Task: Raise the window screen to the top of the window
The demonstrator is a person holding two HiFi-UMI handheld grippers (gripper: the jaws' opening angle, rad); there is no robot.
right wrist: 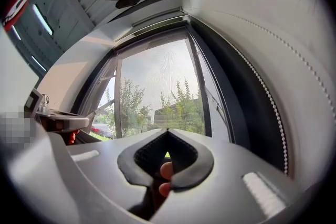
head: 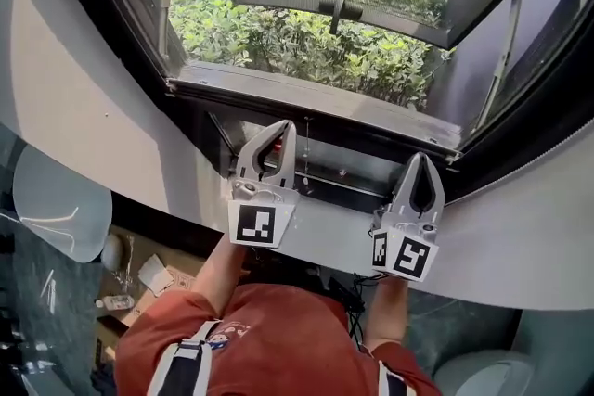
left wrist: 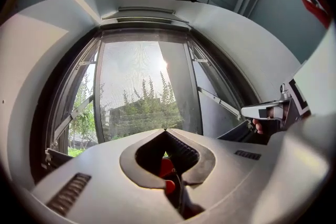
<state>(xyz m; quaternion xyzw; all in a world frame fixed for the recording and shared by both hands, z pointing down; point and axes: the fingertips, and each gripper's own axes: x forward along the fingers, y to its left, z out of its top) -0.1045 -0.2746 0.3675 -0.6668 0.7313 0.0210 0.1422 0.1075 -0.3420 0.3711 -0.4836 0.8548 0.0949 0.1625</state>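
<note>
Approach is judged to be in hand: the left gripper (head: 282, 127) and right gripper (head: 419, 159) are held just before the sill (head: 278, 93), jaws pressed together on nothing. The window screen (head: 325, 180) seems parked low in the frame; its rail must next be caught and lifted.

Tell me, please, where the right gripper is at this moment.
In the head view, the right gripper sits right of centre, jaws shut, pointing at the window's lower frame, with the left gripper beside it on the left.
</note>
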